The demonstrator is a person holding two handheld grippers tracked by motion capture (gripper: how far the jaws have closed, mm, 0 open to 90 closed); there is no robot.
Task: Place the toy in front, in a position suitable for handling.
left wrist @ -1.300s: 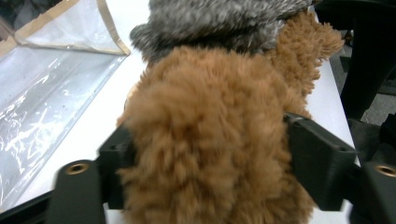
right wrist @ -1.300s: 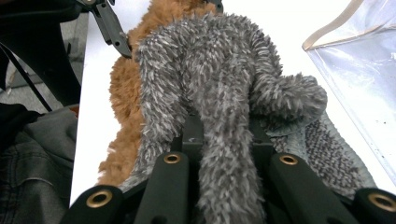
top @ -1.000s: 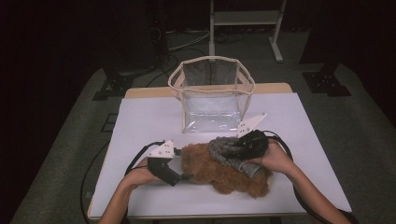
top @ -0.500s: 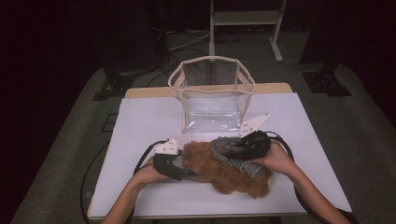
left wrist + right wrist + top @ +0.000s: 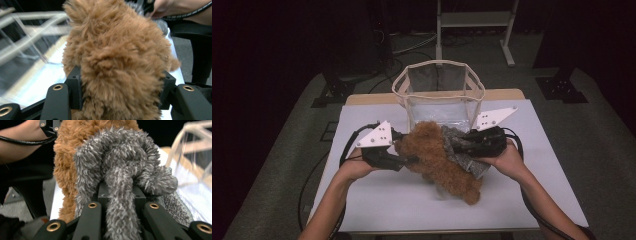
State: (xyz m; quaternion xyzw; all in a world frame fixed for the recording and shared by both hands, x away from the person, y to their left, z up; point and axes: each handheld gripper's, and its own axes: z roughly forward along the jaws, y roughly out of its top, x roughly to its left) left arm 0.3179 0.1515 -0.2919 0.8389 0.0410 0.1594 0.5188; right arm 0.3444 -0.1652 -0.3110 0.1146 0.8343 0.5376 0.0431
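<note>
A brown fluffy plush toy point(image 5: 437, 155) wearing a grey furry scarf point(image 5: 462, 150) hangs tilted just above the white table point(image 5: 377, 200), in front of a clear bag point(image 5: 439, 82) with beige trim. My left gripper point(image 5: 409, 160) grips its left end. Its jaws have just been closing, and in the left gripper view the pads press into the brown fur point(image 5: 117, 57). My right gripper point(image 5: 459, 145) is shut on the scarf, and grey fur point(image 5: 120, 165) bulges out between its jaws. The toy's lower end droops toward the table front.
The clear bag stands open-topped at the table's back middle, close behind the toy, and its wall point(image 5: 190, 150) shows in the right gripper view. Black cables trail from both grippers. A white stand point(image 5: 472, 20) and dark floor lie beyond the table.
The left jaws closed onto the toy's brown fur. Both grippers rose, lifting the toy off the table and nearer the bag.
</note>
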